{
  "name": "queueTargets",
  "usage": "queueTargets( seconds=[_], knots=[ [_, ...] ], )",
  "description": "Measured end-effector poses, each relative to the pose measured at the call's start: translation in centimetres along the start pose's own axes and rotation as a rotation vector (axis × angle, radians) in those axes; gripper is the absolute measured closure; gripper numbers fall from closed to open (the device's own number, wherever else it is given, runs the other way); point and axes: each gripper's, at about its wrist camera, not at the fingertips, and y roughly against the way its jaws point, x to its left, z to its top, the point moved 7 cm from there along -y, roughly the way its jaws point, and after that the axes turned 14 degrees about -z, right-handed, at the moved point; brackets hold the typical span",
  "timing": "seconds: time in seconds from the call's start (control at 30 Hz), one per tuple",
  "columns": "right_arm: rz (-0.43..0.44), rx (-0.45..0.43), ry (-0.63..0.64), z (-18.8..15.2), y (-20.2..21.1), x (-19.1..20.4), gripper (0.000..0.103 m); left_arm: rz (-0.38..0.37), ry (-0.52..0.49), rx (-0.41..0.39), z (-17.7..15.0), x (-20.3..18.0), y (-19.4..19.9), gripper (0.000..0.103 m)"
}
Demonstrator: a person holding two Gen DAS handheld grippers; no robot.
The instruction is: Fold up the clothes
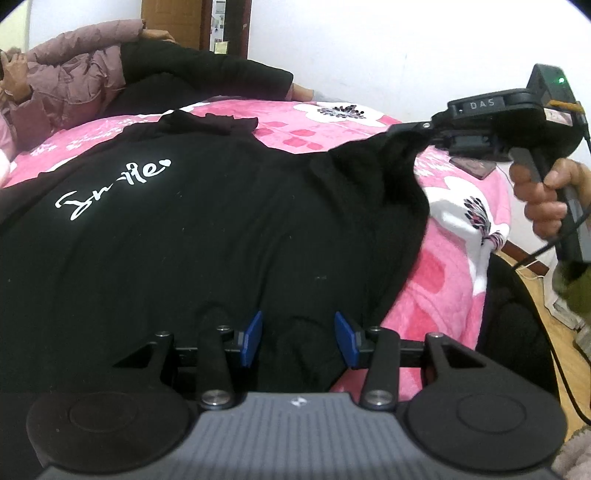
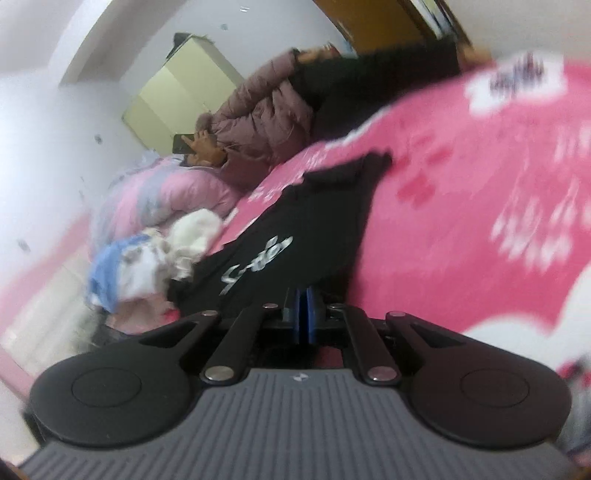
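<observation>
Black cloth fills most of the left wrist view, so the near hem of the shirt (image 1: pixel 207 229) is lost under the left gripper (image 1: pixel 298 341), and its left side runs out of frame. The right wrist view is smeared with blur; the pile of pale and blue laundry (image 2: pixel 147 266) left of the right gripper (image 2: pixel 304 317) is hard to make out.

A bed carries everything, covered by a pink blanket (image 1: pixel 458 266) with white flowers. Beyond the jaws, at the far side of the bed, a person (image 1: pixel 74 81) in a mauve puffer jacket reclines against white walls, with a brown door (image 1: pixel 173 18) behind. Wooden floor shows to the right of the bed.

Spread front-up ahead of the left jaws, the shirt bears a white script word on the chest and its collar points away. The left jaws stand partly open over the cloth, blue pads apart, pinching nothing that I can see. The right jaws are closed tight on a bunched corner of the shirt, lifting it off the blanket, a hand (image 1: pixel 546 199) gripping the handle.
</observation>
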Motion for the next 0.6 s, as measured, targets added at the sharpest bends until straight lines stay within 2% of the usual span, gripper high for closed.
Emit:
queueTargets(
  seconds=[0.07, 0.13, 0.2, 0.4, 0.5, 0.6],
  knots=[
    [-0.064, -0.034, 0.091, 0.9, 0.6, -0.4, 0.1, -0.002, -0.004, 0.002, 0.0, 0.0, 0.0, 0.058],
    [-0.093, -0.028, 0.152, 1.1, 0.9, -1.4, 0.102, -0.004, -0.008, 0.004, -0.1, 0.0, 0.1, 0.058],
    [-0.159, -0.02, 0.215, 1.0, 1.0, -3.0, 0.103, -0.005, -0.01, 0.004, -0.1, 0.0, 0.1, 0.058],
    [-0.296, 0.083, 0.136, -0.3, -0.3, -8.3, 0.103, -0.006, -0.011, 0.003, -0.2, 0.0, 0.1, 0.058],
    [-0.209, 0.087, 0.096, 0.8, -1.1, -7.5, 0.1, -0.003, -0.012, 0.006, -0.2, -0.1, 0.1, 0.058],
    [-0.127, 0.103, 0.117, 2.5, -3.7, -5.0, 0.096, 0.002, -0.012, 0.007, -0.2, -0.1, 0.0, 0.058]
  ],
)
